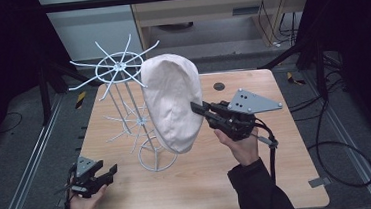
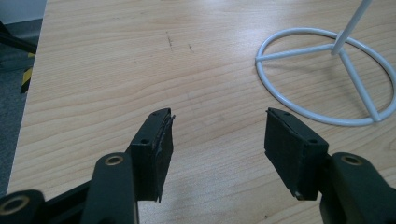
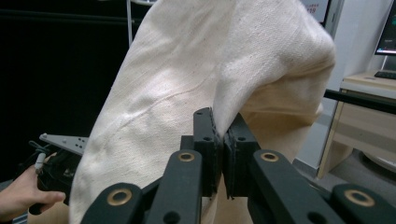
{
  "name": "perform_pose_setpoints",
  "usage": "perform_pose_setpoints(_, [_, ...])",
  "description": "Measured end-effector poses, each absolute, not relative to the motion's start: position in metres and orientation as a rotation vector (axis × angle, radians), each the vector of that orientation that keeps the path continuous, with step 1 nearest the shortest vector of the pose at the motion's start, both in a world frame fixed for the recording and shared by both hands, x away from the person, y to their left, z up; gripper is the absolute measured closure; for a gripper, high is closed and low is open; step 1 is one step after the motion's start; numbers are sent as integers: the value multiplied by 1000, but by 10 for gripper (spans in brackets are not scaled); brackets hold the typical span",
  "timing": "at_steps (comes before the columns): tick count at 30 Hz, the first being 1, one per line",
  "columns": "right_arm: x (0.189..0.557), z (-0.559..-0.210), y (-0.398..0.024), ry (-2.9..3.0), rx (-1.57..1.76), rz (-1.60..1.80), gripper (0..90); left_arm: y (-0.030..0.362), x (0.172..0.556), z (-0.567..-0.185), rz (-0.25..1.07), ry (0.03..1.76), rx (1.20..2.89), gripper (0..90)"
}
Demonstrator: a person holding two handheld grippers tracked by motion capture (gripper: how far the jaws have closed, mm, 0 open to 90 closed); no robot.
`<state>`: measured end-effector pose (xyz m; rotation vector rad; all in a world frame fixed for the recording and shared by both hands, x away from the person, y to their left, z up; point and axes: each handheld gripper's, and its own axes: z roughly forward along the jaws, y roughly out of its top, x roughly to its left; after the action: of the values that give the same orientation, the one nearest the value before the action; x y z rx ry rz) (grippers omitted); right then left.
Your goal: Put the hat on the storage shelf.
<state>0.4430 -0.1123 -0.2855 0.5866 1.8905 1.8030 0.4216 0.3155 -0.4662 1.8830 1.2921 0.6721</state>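
Right gripper (image 1: 197,107) sits right of centre in the high view, jaws pointing toward the frame's left and clamped on the edge of a cream fabric hat (image 1: 173,103). In the right gripper view the two black pads (image 3: 205,140) stand almost together with a fold of the cloth (image 3: 219,70) pinched between them; the grip reads as firm, on the rim rather than the crown.

The hat hangs at centre frame, long axis running from the upper centre down toward the middle, slightly tilted. Its upper part lies against the top spokes of the white wire hat stand (image 1: 120,69); its lower end hangs in front of the stand's round base (image 1: 156,157). Whether the crown rests on the spokes or merely leans beside them cannot be told.

Governing relation: the stand's spoked head is up and to the left of the gripped edge, with the hat's body between gripper and stand. Any seating move would, in my judgement, have to carry the open side of the hat left and over that head; the gripped rim is on the side away from the stand.

Left gripper (image 1: 109,170) is at lower left of the high view, low over the wooden table (image 1: 259,179), jaws wide apart and empty. In the left gripper view the base ring (image 2: 327,74) lies in the upper right, well ahead of the pads (image 2: 289,140). The right hand (image 1: 242,147) is the nearer to the hat by far
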Motion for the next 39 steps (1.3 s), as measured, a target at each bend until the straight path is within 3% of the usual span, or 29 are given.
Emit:
perform_pose_setpoints(8, [446, -296, -107, 1926, 624, 1776, 772, 316, 422, -466, 670, 1290, 1890, 419])
perform_pose_setpoints(21, [438, -315, -136, 1858, 769, 1755, 405, 315, 422, -467, 671, 1293, 1889, 415])
perform_pose_setpoints(26, [434, -336, -160, 1851, 852, 1695, 321, 315, 422, -467, 673, 1294, 1889, 414])
perform_pose_setpoints(39, [447, -423, -214, 1904, 1143, 1407, 230, 314, 422, -469, 672, 1292, 1886, 400])
